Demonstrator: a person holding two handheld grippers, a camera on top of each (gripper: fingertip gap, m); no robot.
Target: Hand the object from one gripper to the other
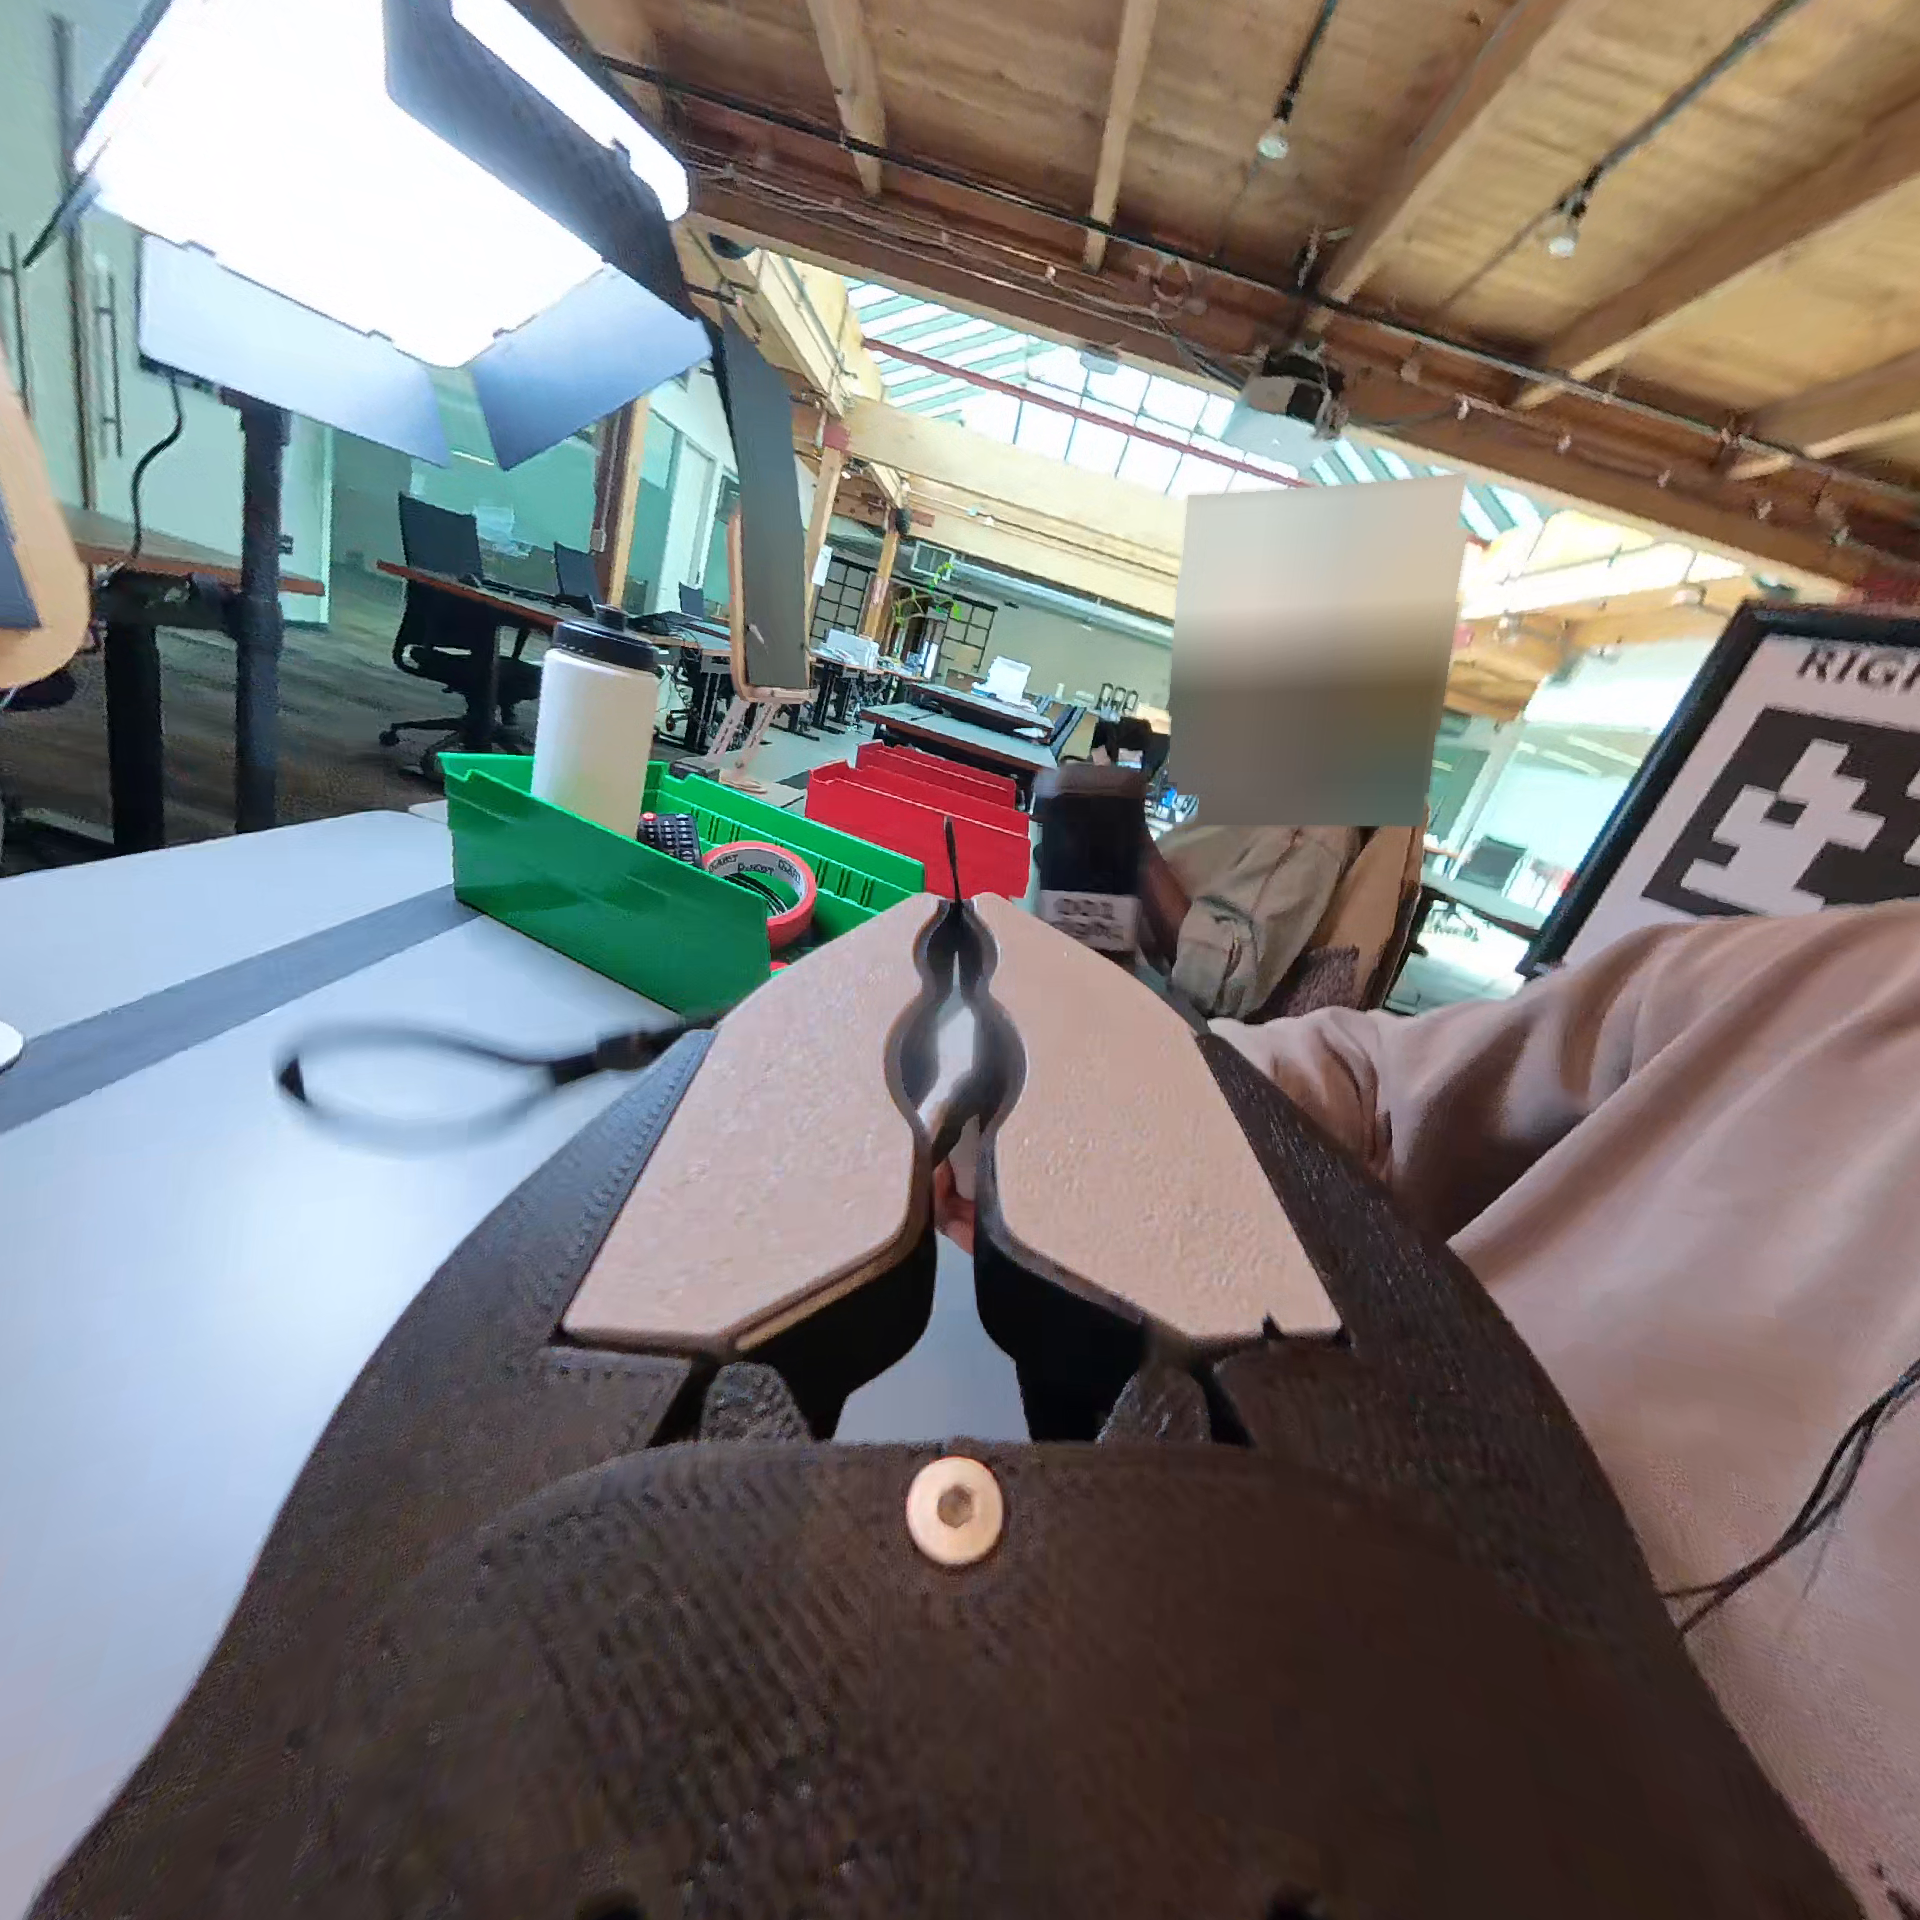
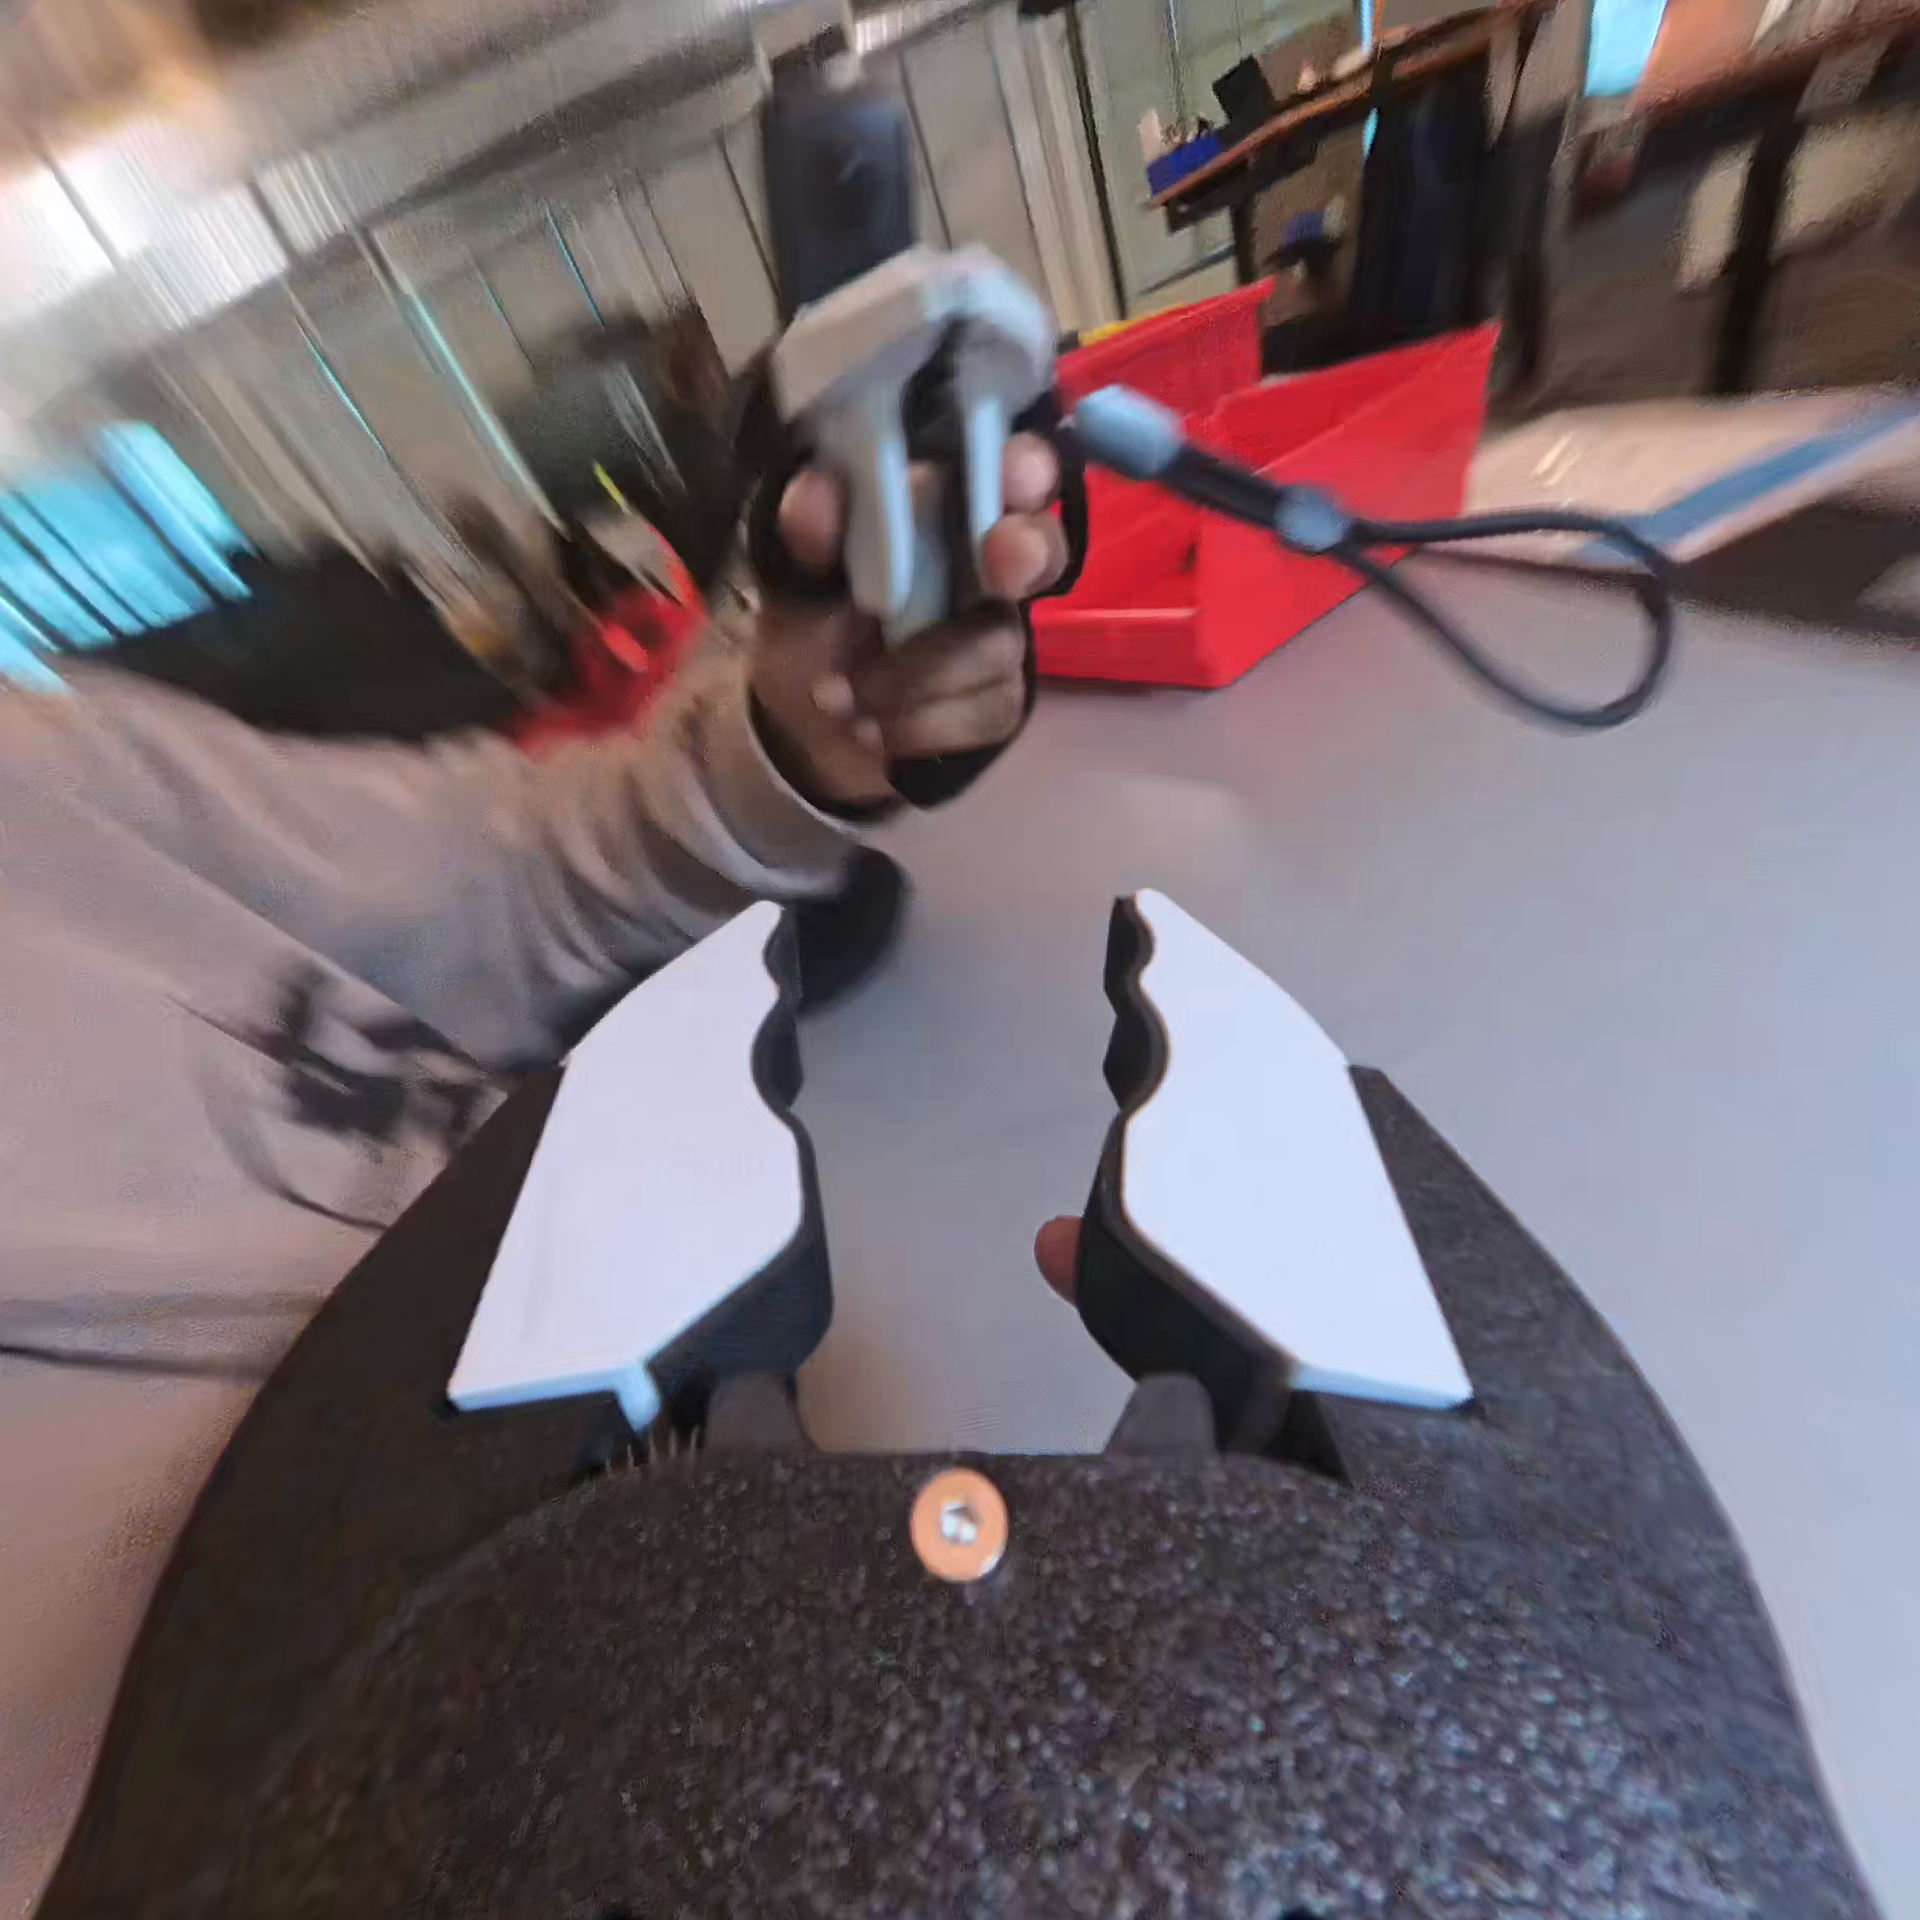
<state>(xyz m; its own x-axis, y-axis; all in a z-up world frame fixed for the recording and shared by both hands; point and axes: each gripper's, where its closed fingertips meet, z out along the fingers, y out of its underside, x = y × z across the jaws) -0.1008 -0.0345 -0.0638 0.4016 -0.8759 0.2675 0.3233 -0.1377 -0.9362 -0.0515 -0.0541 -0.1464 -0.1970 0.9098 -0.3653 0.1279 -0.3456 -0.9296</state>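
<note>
My left gripper (image 1: 961, 909) is shut on a thin black object with a cord loop. A black sliver (image 1: 951, 862) sticks out past its tan fingertips, and the loop (image 1: 416, 1081) hangs out to its left over the table. In the right wrist view, a hand holds the left gripper (image 2: 935, 416) up in the air. The object's grey and black shaft (image 2: 1195, 468) and loop (image 2: 1558, 623) stick out to its right. My right gripper (image 2: 945, 914) is open and empty, low over the grey table (image 2: 1351, 935) and apart from the object.
A green bin (image 1: 623, 894) holds a white bottle (image 1: 592, 727) and a red tape roll (image 1: 774, 883). A red bin (image 1: 914, 821) stands behind it and also shows in the right wrist view (image 2: 1299, 520). A seated person (image 1: 1278, 914) is at the far side. A lamp panel (image 1: 312, 208) hangs at the left. One gripper's finger ends stand about 10 centimeters off the other's.
</note>
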